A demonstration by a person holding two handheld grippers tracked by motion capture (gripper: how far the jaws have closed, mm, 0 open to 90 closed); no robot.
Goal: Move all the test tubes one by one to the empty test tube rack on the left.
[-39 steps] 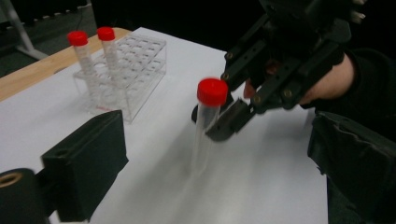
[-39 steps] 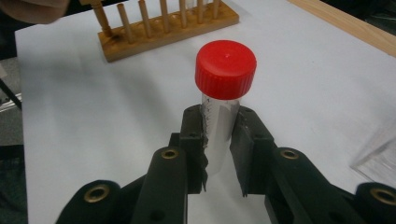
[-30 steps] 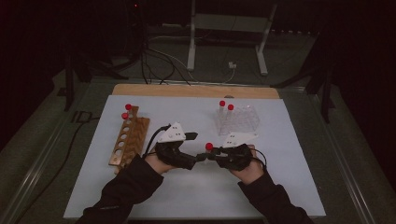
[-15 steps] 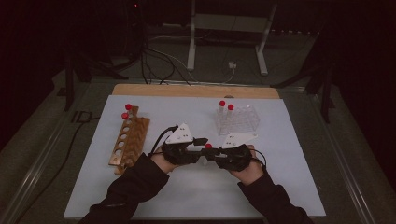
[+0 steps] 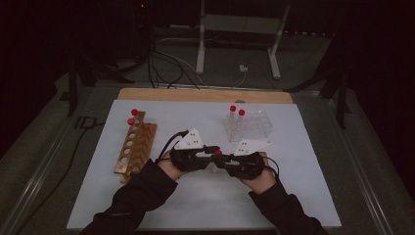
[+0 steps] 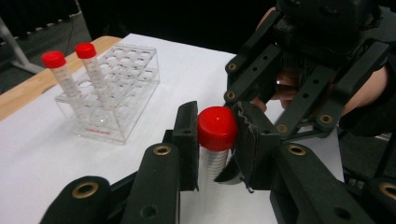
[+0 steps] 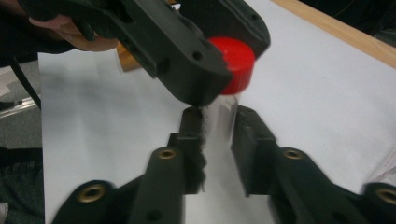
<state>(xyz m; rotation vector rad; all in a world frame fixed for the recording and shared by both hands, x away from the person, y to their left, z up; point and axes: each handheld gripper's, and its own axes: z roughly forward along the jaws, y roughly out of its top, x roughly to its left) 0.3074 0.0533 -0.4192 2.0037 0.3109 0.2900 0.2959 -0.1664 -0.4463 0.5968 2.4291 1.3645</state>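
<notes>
A clear tube with a red cap (image 5: 218,152) stands upright between the two grippers, low over the white mat. My left gripper (image 5: 214,150) comes in from the left and is shut on the red cap (image 6: 217,127); its jaws have just closed there. My right gripper (image 5: 221,159) comes in from the right, its pads at the sides of the clear tube body (image 7: 220,116) below the cap (image 7: 238,58). Its jaws have just been opening a little, with the tube still between them. The left gripper's jaw (image 7: 187,51) crosses the top of the right gripper view.
A clear plastic rack (image 5: 252,126) with two red-capped tubes (image 6: 56,65) stands at the back right of the white mat (image 5: 303,161). A wooden rack (image 5: 136,147) with two red-capped tubes at its far end lies at the left. A wooden board (image 5: 205,95) borders the mat's far edge.
The left gripper moved right to the tube held by the right gripper and shut on its red cap. The right hand stayed where it was.
</notes>
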